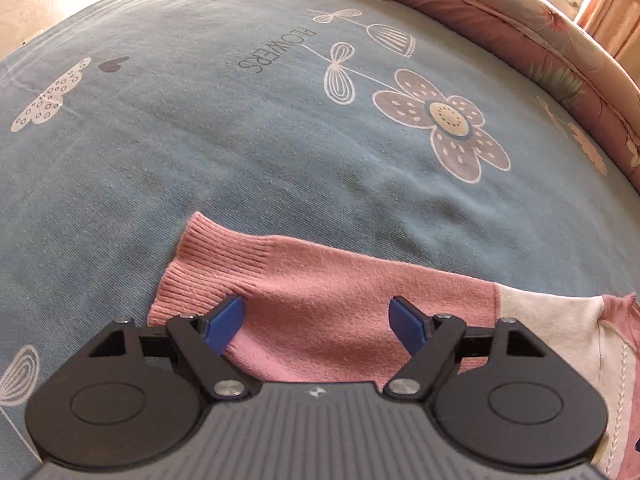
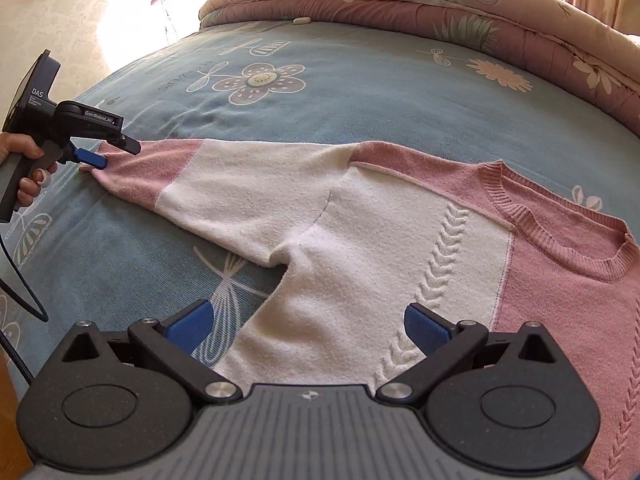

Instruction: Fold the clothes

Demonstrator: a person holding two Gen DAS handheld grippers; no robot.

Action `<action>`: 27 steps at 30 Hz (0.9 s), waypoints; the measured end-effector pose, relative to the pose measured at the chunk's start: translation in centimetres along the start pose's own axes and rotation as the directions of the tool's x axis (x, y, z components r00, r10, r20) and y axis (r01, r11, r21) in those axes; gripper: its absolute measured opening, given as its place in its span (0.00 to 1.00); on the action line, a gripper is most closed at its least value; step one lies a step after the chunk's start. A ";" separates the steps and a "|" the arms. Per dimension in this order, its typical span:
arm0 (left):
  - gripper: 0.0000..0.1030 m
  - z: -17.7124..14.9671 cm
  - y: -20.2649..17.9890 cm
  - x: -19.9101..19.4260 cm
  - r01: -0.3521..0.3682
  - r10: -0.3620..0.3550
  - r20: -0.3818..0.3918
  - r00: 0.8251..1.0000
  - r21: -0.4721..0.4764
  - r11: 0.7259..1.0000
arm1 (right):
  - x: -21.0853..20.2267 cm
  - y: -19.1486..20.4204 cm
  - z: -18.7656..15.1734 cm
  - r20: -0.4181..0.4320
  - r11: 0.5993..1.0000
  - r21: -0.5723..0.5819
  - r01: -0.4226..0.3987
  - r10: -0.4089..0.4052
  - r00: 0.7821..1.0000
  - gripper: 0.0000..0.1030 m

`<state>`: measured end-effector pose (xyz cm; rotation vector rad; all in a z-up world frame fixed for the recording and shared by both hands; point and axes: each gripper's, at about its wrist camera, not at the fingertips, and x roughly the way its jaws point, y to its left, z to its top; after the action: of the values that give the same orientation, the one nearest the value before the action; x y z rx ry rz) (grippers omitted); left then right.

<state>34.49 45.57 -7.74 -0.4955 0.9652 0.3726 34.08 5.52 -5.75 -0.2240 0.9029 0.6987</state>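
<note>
A pink and white knit sweater (image 2: 360,232) lies spread flat on the blue flowered bed sheet (image 2: 360,92), its ribbed neckline (image 2: 560,236) at the right. One sleeve stretches out to the left and ends in a pink ribbed cuff (image 1: 192,264). My left gripper (image 1: 318,316) hovers open over this sleeve just behind the cuff, blue pads on either side and not pressing. In the right wrist view the left gripper (image 2: 114,154) is at the sleeve's end, held by a hand (image 2: 24,160). My right gripper (image 2: 308,320) stands open above the white body below the armpit.
A folded pink floral quilt (image 2: 440,12) runs along the far edge of the bed. A small white object (image 2: 302,21) lies on the sheet beside it. A dark cable (image 2: 16,292) hangs at the left. The floor (image 2: 100,20) shows beyond the bed's left side.
</note>
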 end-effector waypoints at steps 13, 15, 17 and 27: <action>0.79 -2.6 -1.6 0.3 0.150 -0.141 -0.077 0.987 0.130 0.980 | 2.2 4.8 2.3 0.010 0.997 -0.049 -0.058 0.058 0.998 1.00; 0.78 -1.9 0.8 -0.1 0.085 -0.080 -0.066 0.995 0.091 0.992 | 2.6 4.8 2.4 0.007 0.998 -0.044 -0.045 0.046 0.999 1.00; 0.78 -0.8 2.1 -0.7 0.088 -0.085 -0.047 0.995 0.070 0.994 | 3.0 4.8 2.6 0.007 0.999 -0.038 -0.032 0.032 0.999 1.00; 0.82 0.4 2.6 1.3 0.120 -0.115 -0.039 0.993 0.178 0.977 | 7.2 8.3 7.2 0.083 0.997 -0.064 0.035 -0.030 0.996 1.00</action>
<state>34.13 48.07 -9.22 -0.3918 0.9822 0.1697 36.36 18.46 -6.11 -0.2662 0.7971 0.7033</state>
